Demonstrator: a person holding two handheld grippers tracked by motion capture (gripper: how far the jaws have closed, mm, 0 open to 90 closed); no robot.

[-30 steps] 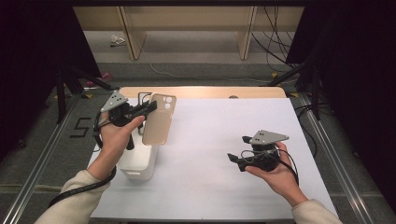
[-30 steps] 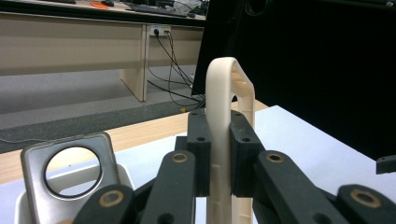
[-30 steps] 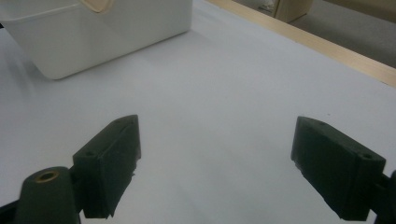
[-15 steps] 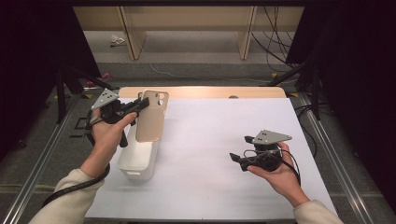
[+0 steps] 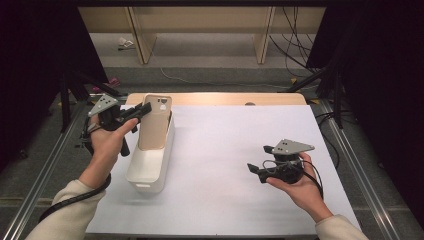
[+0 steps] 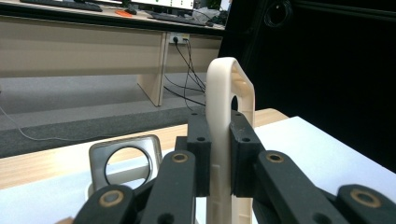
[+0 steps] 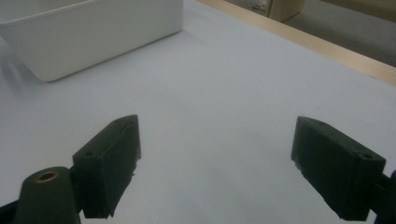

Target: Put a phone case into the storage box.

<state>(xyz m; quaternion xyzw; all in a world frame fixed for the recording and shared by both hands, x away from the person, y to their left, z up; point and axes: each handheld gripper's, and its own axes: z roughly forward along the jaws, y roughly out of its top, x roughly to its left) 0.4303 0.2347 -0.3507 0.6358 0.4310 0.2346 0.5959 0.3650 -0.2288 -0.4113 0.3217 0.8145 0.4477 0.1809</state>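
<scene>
A white sheet (image 5: 225,165) covers the wooden table (image 5: 220,98); cables (image 5: 295,30) trail on the floor beyond.

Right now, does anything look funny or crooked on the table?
Yes. The beige phone case stands on end, leaning in the far part of the white bin and poking above its rim, pinched by the left claw. The right claw hangs open above the white sheet.

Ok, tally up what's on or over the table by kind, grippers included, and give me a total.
Phone cases: 2, a beige one clamped in the left gripper and a grey one behind it
White bins: 1
Grippers: 2, the left one and the right gripper, which is open with nothing between its jaws
Total: 5
</scene>
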